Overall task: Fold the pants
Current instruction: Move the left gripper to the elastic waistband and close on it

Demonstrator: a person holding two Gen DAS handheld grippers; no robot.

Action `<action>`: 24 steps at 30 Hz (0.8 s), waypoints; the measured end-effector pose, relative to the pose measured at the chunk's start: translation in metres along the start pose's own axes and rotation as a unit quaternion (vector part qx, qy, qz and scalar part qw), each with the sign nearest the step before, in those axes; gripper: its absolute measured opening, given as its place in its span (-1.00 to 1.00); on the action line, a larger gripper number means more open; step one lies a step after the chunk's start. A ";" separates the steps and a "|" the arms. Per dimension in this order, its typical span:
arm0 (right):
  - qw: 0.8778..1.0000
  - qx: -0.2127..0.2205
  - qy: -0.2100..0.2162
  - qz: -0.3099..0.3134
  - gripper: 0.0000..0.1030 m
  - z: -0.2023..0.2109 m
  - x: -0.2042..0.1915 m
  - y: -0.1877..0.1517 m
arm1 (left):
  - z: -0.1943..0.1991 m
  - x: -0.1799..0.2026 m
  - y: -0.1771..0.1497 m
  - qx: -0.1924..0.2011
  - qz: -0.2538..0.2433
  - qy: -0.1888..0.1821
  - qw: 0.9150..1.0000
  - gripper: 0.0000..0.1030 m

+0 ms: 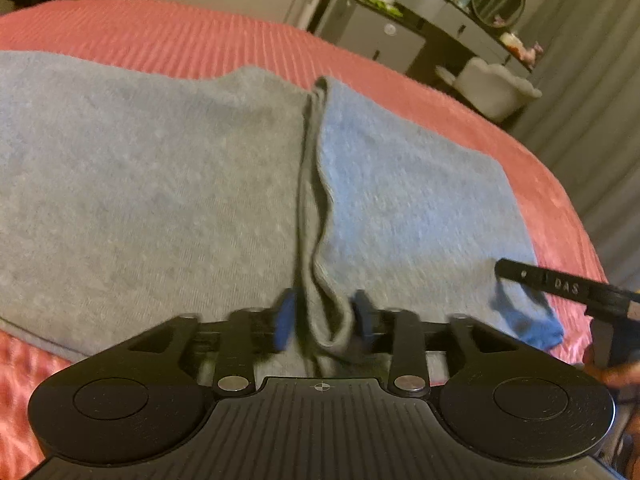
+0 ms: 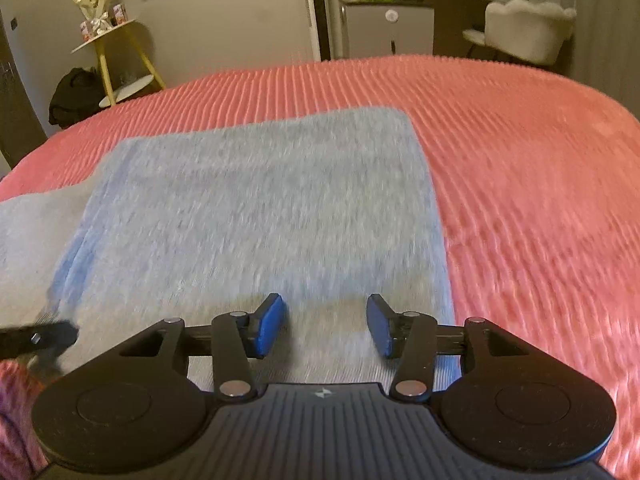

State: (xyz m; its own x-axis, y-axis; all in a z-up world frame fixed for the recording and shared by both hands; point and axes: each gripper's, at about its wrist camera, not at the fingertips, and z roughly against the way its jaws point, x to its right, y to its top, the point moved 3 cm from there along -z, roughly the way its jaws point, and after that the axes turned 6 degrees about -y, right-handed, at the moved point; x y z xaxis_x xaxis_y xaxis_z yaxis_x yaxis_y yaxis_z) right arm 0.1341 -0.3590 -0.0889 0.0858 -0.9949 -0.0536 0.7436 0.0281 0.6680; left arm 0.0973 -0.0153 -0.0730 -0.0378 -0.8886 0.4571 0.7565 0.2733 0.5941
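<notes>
The pants (image 1: 160,184) lie flat across the pink bedspread (image 1: 180,36), and they serve as the landmark here. Toward their left end the cloth reads grey and smooth in a single spread. At their near edge, about the middle, the left gripper (image 1: 322,316) has its blue pads (image 1: 285,320) set either side of a raised ridge of fabric (a loop of hem or fold edge stands between them); the pads sit apart with a gap, and whether they actually pinch the cloth I cannot tell, since the picture is smeared. To the right of that ridge the bluer panel lies flat, and the right gripper (image 2: 326,326) hovers over its near edge with its pads (image 2: 270,326) well apart and nothing between them.

My judgement: one fold seems laid already, since the right panel looks like a layer lying over the rest, and at least one more fold plus smoothing remains.

Beyond the pants, a yellow stool (image 2: 120,56) stands off the bed's far left side, and a dresser (image 1: 420,28) and a pale chair (image 2: 528,28) stand to the far right. Nothing sits on the pants; the likeliest snag is the two grippers working so near one another.
</notes>
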 end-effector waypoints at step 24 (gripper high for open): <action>0.996 0.064 0.027 -0.060 0.73 -0.027 0.022 0.017 | 0.143 -0.206 -0.012 0.226 0.427 0.019 0.875 0.17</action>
State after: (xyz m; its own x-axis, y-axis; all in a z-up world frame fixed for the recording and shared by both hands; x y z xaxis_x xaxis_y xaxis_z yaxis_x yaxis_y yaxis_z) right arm 0.1659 -0.3778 -0.0987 0.0405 -0.9835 -0.1764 0.6608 -0.1061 0.7430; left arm 0.0022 0.2171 -0.0797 0.4437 -0.2988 0.8449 0.1621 0.9540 0.2522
